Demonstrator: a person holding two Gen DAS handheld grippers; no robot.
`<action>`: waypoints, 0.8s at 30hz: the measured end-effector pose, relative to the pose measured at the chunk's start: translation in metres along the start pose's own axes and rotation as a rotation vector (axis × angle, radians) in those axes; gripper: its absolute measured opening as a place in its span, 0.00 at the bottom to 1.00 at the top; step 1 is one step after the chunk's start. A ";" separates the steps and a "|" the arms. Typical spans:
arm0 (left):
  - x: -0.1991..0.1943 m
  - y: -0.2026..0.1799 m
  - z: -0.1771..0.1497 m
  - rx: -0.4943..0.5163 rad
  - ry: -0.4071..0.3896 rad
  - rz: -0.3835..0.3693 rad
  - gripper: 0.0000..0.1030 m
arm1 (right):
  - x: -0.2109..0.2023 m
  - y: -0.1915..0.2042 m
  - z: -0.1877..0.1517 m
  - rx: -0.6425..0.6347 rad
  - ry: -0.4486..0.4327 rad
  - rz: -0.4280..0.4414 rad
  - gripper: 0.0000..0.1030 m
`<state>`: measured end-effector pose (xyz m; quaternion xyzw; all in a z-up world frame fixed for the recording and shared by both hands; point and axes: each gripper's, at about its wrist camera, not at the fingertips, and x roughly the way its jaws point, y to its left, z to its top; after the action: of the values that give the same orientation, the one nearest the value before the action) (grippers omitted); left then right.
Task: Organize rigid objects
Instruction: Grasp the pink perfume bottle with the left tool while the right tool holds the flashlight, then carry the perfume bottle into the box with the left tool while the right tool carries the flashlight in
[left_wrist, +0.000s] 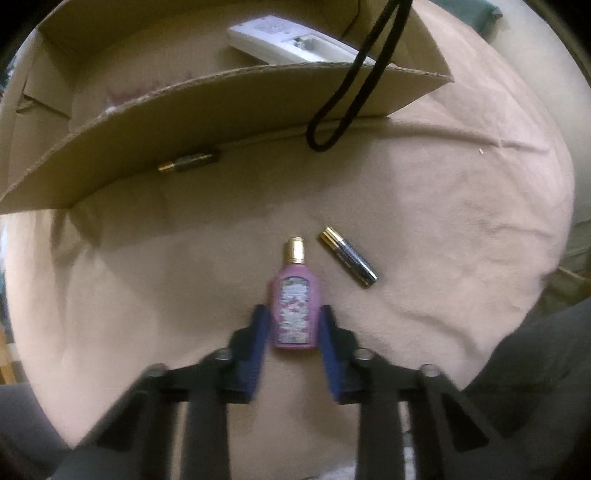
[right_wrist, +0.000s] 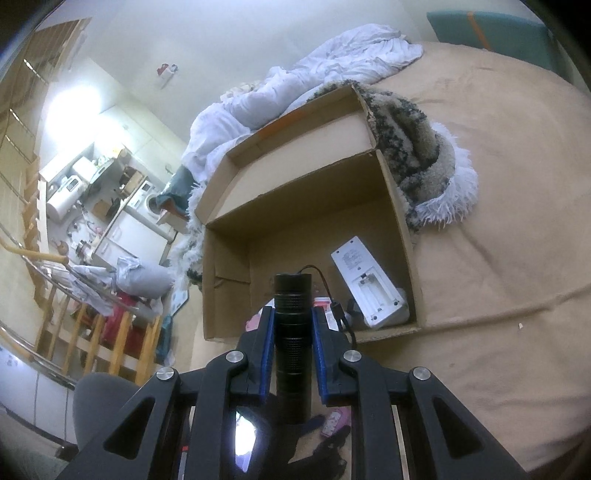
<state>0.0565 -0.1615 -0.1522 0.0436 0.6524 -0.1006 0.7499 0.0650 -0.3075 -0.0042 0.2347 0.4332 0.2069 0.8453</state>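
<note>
A small pink perfume bottle (left_wrist: 294, 306) with a gold cap lies on the tan bedspread (left_wrist: 443, 206). My left gripper (left_wrist: 293, 313) points straight down over it, and its blue pads (left_wrist: 258, 332) press on both sides of the bottle's lower half. A battery (left_wrist: 348, 262) lies just right of the bottle. A second battery (left_wrist: 188, 162) lies under the flap of the cardboard box (left_wrist: 221, 99). My right gripper (right_wrist: 293, 314) is shut on a black flashlight (right_wrist: 293, 295), held above the near wall of the open box (right_wrist: 399, 206). A white remote (right_wrist: 365, 284) lies inside the box, back side up.
A black cord loop (left_wrist: 351, 85) hangs over the box flap. A black cable (right_wrist: 340, 314) lies in the box beside the remote. A fuzzy blanket (right_wrist: 417, 147) and a white duvet (right_wrist: 295, 96) lie behind the box. A wooden railing (right_wrist: 92, 332) stands at the left.
</note>
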 end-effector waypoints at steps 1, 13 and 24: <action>0.000 0.002 0.001 -0.009 0.001 -0.004 0.22 | 0.000 0.001 0.000 -0.003 -0.001 0.001 0.20; -0.033 0.027 -0.004 -0.041 -0.060 0.046 0.22 | 0.000 0.006 -0.007 -0.017 0.019 -0.012 0.20; -0.123 0.085 0.007 -0.101 -0.263 0.044 0.22 | -0.008 0.031 0.007 -0.054 0.009 -0.006 0.20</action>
<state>0.0648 -0.0681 -0.0351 0.0064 0.5515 -0.0560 0.8323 0.0619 -0.2891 0.0224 0.2096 0.4321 0.2171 0.8499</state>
